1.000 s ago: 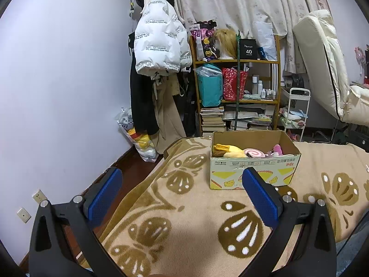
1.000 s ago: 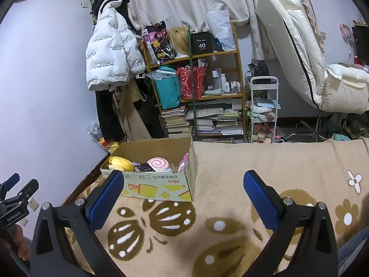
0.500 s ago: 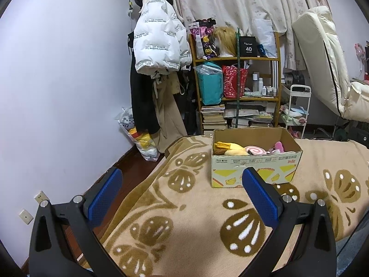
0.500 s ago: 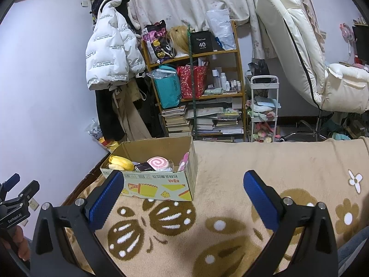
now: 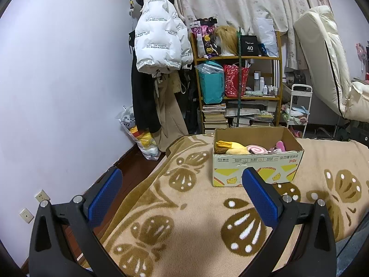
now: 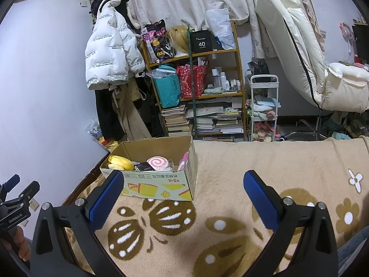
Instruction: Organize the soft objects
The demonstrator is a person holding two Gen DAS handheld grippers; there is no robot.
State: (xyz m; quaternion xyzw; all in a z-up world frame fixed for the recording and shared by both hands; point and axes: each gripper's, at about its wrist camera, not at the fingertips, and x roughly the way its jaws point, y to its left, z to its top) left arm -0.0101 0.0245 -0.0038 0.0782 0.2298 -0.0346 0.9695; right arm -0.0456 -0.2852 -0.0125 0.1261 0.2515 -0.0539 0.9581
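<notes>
Both grippers hang above the bed, and neither has anything between its pads. The left gripper [image 5: 182,192] is level, jaws spread wide and released, blue pads angled out over the tan blanket [image 5: 184,219] with its brown butterfly pattern. The right gripper [image 6: 182,195] is the same story: wide apart, holding nothing, pointed forward over the blanket [image 6: 253,166]. At the far left edge of the right wrist view, part of the left gripper's frame shows, with fingers [image 6: 19,244] of the person's hand wrapped around it below.

The cardboard box [image 5: 256,168] sits on the blanket ahead of the left gripper, just beyond its right pad and not touching it. In the right wrist view the box [image 6: 156,182] lies ahead and to the left, its near corner behind the left pad. Inside it are a yellow plush [image 6: 121,161], a pink swirl cushion [image 6: 156,163] and a pink toy [image 6: 184,160] against the right wall. Beyond the bed stand a shelf [image 6: 193,76] and a white puffer jacket [image 5: 156,43].
</notes>
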